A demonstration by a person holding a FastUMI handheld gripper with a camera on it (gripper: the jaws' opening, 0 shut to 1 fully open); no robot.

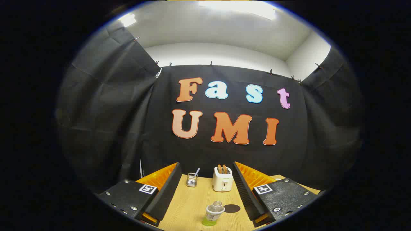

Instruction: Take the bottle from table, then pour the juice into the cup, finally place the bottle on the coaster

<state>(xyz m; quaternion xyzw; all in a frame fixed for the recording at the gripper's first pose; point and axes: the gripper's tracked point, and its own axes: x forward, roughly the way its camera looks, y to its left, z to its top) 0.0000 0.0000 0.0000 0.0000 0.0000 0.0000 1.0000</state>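
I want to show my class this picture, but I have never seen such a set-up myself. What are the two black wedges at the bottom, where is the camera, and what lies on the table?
The camera rides on a hand-held gripper and looks forward along it. The two black wedges with orange sides are its fingers, standing wide open and holding nothing.

Between the fingers lies a light wooden table. Nearest the camera stands a small clear bottle, its neck open, with green juice at the bottom. Just beside it lies a dark round coaster. Farther back stand a white toaster with toast in its slots, and a small wire holder with a utensil in it. Black cloth forms the booth's wall behind.
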